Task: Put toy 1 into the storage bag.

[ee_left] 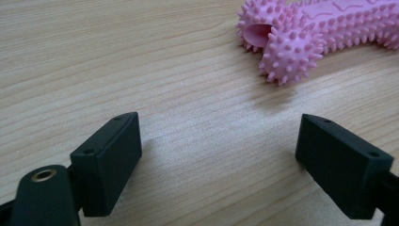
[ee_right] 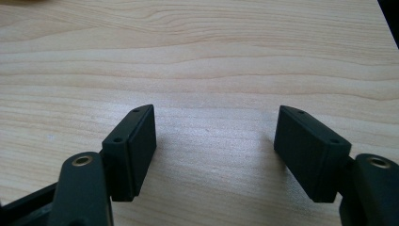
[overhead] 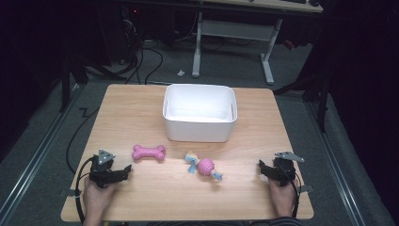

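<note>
Left gripper (overhead: pixel 128 168) resting on table (overhead: pixel 141 197) near its front left corner, jaws wide apart, nothing between them; pink bone (ee_left: pixel 301 33) just ahead and to the right of the jaws, apart from them. Right gripper (ee_right: pixel 215 141) low over bare wood near the front right corner, jaws likewise spread and empty. Rope ball (overhead: pixel 205 167) lying between the two grippers, well apart from each. White bin (overhead: pixel 199 129) standing behind both toys, mid-table.

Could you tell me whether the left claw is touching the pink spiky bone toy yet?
Apart. The left gripper view shows bare wood between the open left claw and the pink bone toy.
</note>
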A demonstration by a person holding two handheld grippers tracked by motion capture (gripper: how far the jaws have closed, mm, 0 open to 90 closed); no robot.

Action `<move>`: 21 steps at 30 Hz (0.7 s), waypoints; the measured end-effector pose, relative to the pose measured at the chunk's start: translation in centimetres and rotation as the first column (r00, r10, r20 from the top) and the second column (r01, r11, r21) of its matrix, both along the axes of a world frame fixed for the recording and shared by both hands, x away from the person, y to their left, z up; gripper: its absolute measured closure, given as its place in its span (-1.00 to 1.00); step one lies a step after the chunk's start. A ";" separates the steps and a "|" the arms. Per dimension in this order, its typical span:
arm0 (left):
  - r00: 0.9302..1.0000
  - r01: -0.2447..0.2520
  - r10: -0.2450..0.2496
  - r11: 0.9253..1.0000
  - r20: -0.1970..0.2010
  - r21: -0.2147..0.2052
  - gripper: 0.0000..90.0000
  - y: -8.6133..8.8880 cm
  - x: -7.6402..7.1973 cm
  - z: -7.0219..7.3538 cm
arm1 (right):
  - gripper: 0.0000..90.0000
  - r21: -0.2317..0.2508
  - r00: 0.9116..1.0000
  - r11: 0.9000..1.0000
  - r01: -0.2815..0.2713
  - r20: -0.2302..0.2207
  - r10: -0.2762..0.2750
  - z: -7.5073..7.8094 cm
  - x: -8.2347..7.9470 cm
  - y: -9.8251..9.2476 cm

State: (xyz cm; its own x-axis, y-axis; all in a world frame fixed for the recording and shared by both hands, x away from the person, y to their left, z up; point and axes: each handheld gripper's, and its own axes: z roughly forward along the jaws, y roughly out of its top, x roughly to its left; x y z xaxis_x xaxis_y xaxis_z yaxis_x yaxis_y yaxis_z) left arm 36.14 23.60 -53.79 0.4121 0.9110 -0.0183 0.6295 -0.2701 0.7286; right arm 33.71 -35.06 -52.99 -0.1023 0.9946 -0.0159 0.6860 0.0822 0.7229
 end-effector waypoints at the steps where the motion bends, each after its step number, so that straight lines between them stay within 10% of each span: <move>1: 1.000 -0.001 0.001 1.000 0.002 0.000 -0.66 0.0 0.0 0.0 | -0.32 -0.001 1.000 1.000 -0.002 0.001 0.002 0.0 0.0 0.0; 21: 1.000 0.028 -0.028 1.000 0.002 0.002 -0.66 -0.1 0.1 0.0 | -0.32 -0.003 1.000 1.000 -0.011 -0.001 0.011 0.0 0.0 0.0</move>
